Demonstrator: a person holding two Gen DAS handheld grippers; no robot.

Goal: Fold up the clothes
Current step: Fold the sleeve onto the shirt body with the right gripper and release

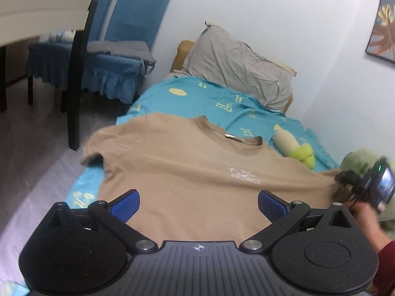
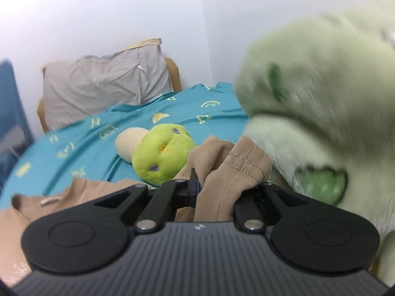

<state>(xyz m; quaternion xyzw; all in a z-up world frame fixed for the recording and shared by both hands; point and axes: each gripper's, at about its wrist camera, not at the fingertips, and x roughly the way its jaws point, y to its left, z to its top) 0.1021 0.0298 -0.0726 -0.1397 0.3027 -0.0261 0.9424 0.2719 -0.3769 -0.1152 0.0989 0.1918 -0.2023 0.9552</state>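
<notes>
So the tan t-shirt [image 1: 177, 172] is spread front-up across the bed, on a teal sheet [image 1: 222, 103], collar pointing toward the grey pillow [image 1: 237, 69]. Flat like that makes sense, you want the whole shape laid out before any folding.

The right gripper [image 2: 197, 185] is clamped down on the sleeve [image 2: 237, 170]. You can see the hem stitching bunched right at the closed jaws, so my guess is that sleeve is the first flap to go over the body.

The left gripper [image 1: 198, 204] hovers over the lower part of the shirt with its blue pads [image 1: 126, 204] spread wide and nothing between them, probably ready to pin or grab the other side.

A small green plush [image 2: 160, 155] sits just beside the sleeve, and a big pale green plush [image 2: 321, 113] crowds the right side, so there's not much room over there.
</notes>
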